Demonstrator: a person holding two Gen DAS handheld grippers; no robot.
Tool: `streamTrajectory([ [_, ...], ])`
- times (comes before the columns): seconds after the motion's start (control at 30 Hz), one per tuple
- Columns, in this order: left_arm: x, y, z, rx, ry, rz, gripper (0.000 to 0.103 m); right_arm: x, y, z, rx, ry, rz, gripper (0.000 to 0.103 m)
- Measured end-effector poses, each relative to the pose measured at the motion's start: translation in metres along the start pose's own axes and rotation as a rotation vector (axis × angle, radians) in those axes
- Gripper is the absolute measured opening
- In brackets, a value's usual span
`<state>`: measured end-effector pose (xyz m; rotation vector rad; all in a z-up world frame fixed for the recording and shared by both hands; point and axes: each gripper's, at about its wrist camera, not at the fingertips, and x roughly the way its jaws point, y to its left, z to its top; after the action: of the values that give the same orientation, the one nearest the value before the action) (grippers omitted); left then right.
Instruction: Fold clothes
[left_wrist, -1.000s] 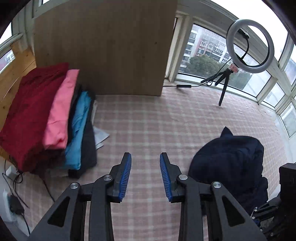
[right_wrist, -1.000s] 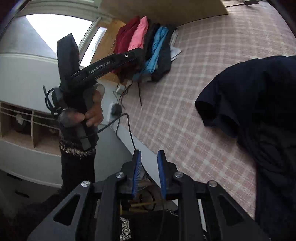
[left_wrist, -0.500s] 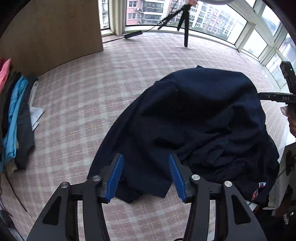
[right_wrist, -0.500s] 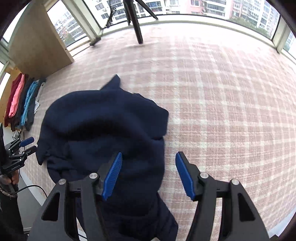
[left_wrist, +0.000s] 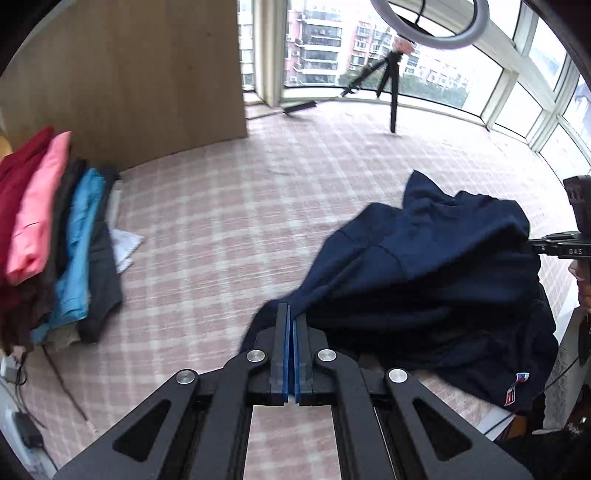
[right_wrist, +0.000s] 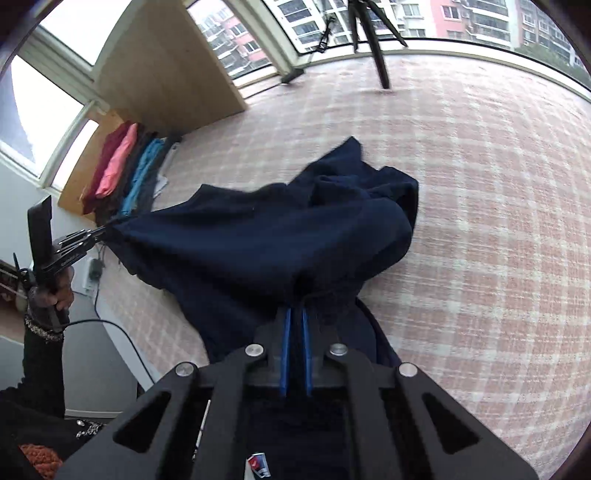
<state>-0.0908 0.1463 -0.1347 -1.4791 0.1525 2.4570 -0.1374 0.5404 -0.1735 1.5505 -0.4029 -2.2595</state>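
Observation:
A crumpled navy garment (left_wrist: 424, 266) lies on the pink checked cover (left_wrist: 221, 221). It is stretched between both grippers. My left gripper (left_wrist: 291, 314) is shut, its blue pads pinching the garment's near left edge. The right wrist view shows that gripper (right_wrist: 107, 230) at the left, pulling the cloth (right_wrist: 258, 236) taut. My right gripper (right_wrist: 295, 314) is shut on a gathered bunch of the same garment. The left wrist view shows the right gripper (left_wrist: 535, 245) at the far right, gripping the cloth's other side. A small red, white and blue label (left_wrist: 517, 387) shows near the hem.
A stack of folded clothes (left_wrist: 48, 229) in red, pink, black and blue lies at the left by a wooden board (left_wrist: 129, 74). A ring light on a tripod (left_wrist: 393, 92) stands by the windows. Cables and a power adapter (left_wrist: 22, 432) lie off the cover's left edge.
Both grippers were open half a second ago and are now shut on the navy garment. The garment has been pulled up and stretched between them.

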Motion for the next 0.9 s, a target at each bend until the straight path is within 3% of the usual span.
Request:
streamTrajectory([
  [0.07, -0.024, 0.027, -0.019, -0.032, -0.013, 0.019, 0.001, -0.003, 0.027, 0.0, -0.041, 0.008, 0.042, 0.006],
  [0.13, -0.036, 0.046, -0.038, -0.051, 0.0, 0.09, 0.001, 0.009, 0.056, -0.002, -0.078, 0.1, 0.178, 0.007],
  [0.23, -0.034, 0.078, -0.072, -0.121, 0.069, 0.087, 0.001, 0.023, 0.096, -0.018, -0.21, 0.225, 0.123, 0.007],
  [0.3, -0.027, 0.086, -0.094, -0.13, 0.124, 0.086, 0.001, 0.019, 0.105, -0.018, -0.282, 0.21, 0.05, 0.009],
  [0.33, -0.025, 0.084, -0.101, -0.127, 0.138, 0.086, 0.001, 0.014, 0.096, -0.012, -0.257, 0.18, 0.025, 0.019],
  [0.43, -0.024, 0.074, -0.116, -0.113, 0.163, 0.087, 0.006, -0.005, 0.069, 0.011, -0.18, 0.069, -0.07, 0.061],
  [0.47, -0.025, 0.07, -0.116, -0.108, 0.156, 0.088, 0.006, -0.01, 0.062, 0.024, -0.181, 0.02, -0.122, 0.067],
  [0.53, -0.029, 0.059, -0.106, -0.093, 0.124, 0.081, 0.02, 0.001, 0.049, 0.053, -0.182, -0.02, -0.2, 0.071],
  [0.6, -0.03, 0.049, -0.093, -0.078, 0.093, 0.071, 0.029, 0.024, 0.031, 0.083, -0.136, 0.012, -0.229, 0.071],
  [0.67, -0.03, 0.038, -0.079, -0.062, 0.072, 0.058, 0.031, 0.056, 0.011, 0.107, -0.031, 0.069, -0.177, 0.071],
  [0.73, -0.024, 0.028, -0.067, -0.04, 0.064, 0.037, 0.049, 0.089, -0.006, 0.125, 0.058, 0.118, -0.107, 0.071],
  [0.77, -0.016, 0.023, -0.062, -0.032, 0.067, 0.03, 0.052, 0.105, -0.013, 0.13, 0.088, 0.141, -0.079, 0.071],
  [0.8, -0.007, 0.018, -0.057, -0.025, 0.072, 0.026, 0.053, 0.119, -0.013, 0.133, 0.09, 0.157, -0.062, 0.071],
  [0.83, 0.006, 0.013, -0.053, -0.017, 0.088, 0.02, 0.053, 0.128, -0.011, 0.133, 0.073, 0.166, -0.051, 0.058],
  [0.87, 0.021, 0.008, -0.051, -0.015, 0.118, 0.014, 0.053, 0.134, -0.005, 0.13, 0.054, 0.18, -0.046, 0.017],
  [0.9, 0.037, 0.004, -0.05, -0.016, 0.151, 0.009, 0.052, 0.135, -0.001, 0.128, 0.043, 0.201, -0.026, 0.005],
])
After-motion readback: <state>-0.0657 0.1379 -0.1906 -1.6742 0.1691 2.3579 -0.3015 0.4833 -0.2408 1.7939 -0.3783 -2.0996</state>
